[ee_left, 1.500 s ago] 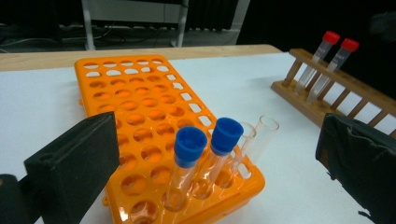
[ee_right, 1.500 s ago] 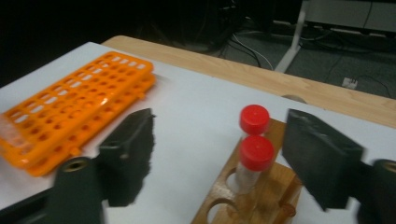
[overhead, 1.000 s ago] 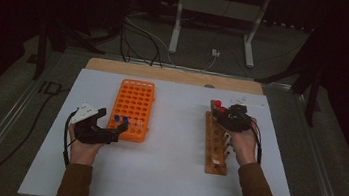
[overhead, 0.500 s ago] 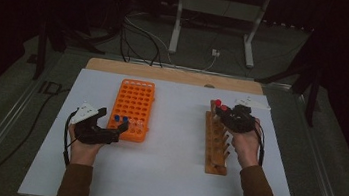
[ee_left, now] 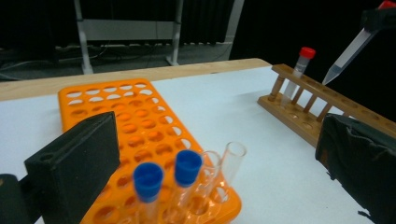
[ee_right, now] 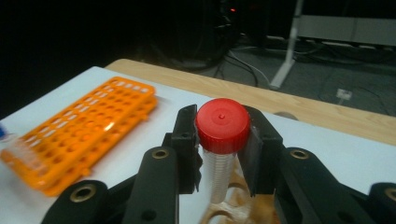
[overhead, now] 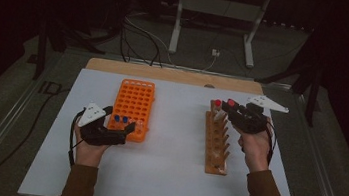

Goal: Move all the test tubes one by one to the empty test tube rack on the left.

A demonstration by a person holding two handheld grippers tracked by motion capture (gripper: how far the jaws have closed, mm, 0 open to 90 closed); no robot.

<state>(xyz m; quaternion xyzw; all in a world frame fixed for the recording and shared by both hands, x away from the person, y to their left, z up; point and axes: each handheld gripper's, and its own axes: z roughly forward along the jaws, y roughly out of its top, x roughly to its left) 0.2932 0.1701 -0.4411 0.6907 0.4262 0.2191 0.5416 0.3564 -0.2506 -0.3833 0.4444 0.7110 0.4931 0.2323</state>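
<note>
My right gripper (overhead: 233, 113) (ee_right: 222, 144) is shut on a clear tube with a red cap (ee_right: 222, 125) (overhead: 231, 103), held by its top above the far end of the wooden rack (overhead: 217, 143). Its jaws have just been closing with this tube between them. A second red-capped tube (overhead: 218, 103) (ee_left: 301, 65) stands in the rack's far end. My left gripper (overhead: 119, 120) (ee_left: 215, 154) stands open at the near end of the orange rack (overhead: 134, 98). Two blue-capped tubes (ee_left: 168, 172) and uncapped clear tubes (ee_left: 231, 156) rise between its jaws, untouched.
The white table top (overhead: 169, 168) carries both racks, with a wooden strip (overhead: 165, 73) along its far edge. Beyond it stand a metal frame (overhead: 213, 12) and floor cables. Most of the orange rack's holes hold nothing.
My right gripper has risen with the red-capped tube, drawing it up out of the wooden rack. The left gripper has stayed where it was.
</note>
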